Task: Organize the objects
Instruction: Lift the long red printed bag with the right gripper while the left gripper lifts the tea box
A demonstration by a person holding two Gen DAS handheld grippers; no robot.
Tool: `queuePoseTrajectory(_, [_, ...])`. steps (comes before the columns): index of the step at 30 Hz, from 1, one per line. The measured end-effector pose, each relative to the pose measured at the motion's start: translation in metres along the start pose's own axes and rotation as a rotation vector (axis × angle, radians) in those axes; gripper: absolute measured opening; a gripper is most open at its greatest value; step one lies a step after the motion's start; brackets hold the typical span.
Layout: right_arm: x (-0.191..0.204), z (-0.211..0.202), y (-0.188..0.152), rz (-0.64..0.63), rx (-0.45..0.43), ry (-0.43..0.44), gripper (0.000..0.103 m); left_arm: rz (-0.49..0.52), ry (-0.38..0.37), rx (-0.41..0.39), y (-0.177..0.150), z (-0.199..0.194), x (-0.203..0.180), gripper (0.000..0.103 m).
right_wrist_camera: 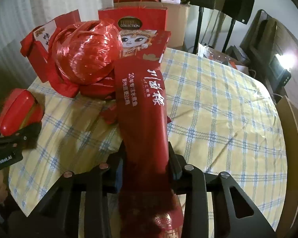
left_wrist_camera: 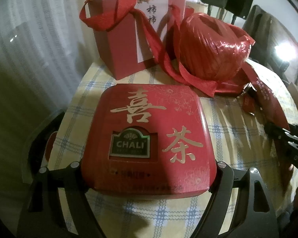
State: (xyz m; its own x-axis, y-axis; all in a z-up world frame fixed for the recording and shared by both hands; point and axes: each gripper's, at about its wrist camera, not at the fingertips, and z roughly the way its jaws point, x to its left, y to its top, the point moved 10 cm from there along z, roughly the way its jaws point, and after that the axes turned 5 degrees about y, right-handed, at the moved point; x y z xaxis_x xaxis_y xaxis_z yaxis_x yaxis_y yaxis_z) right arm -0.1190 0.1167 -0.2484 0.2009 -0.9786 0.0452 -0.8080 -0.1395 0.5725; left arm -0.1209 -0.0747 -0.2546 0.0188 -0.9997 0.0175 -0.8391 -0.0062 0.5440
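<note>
The left gripper (left_wrist_camera: 149,170) holds a flat red tea tin (left_wrist_camera: 147,136) by its two sides, low in the middle of the left wrist view. Its fingers (left_wrist_camera: 77,170) press on the tin's rounded edges at the near end, so the tin sticks out ahead of them with its gold lettering facing up. Gripping across the width looks like a sensible way to carry a wide, shallow box level. In the right wrist view the same tin shows at the left edge, raised a little off the checked cloth of the desk (right_wrist_camera: 218,107).

The right gripper (right_wrist_camera: 147,170) is clenched on a long red packet (right_wrist_camera: 143,103) that runs up the middle of that view. The fingers (right_wrist_camera: 174,170) squeeze its lower part from both sides and the packet narrows where they bite, so it seems soft. Its far end lies against the pile in the upper left of the frame. Holding it near one end probably lets the person draw it clear of the pile or swing it into line.

That pile holds a ball of red raffia string (right_wrist_camera: 85,53), a small red gift bag (left_wrist_camera: 119,45) with ribbon handles and a larger red paper bag (right_wrist_camera: 141,37) with a cartoon figure. They crowd together at the far edge of the desk, touching or overlapping, while the right part of the cloth is bare. I judge that space to be where sorted things could go.
</note>
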Motion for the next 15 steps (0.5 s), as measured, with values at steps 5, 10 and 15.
queuePoseTrajectory(5, [0.003,-0.011,0.006,0.005,-0.016,0.017,0.033,0.011,0.006,0.006,0.0,-0.002,-0.003,0.079])
queuePoseTrajectory(10, [0.006,-0.033,0.01,0.019,-0.061,0.031,0.033,0.014,0.012,-0.005,-0.003,-0.006,-0.003,0.079])
queuePoseTrajectory(15, [0.008,-0.052,0.011,0.016,-0.092,0.039,0.032,0.058,0.033,-0.048,-0.003,-0.026,-0.009,0.079])
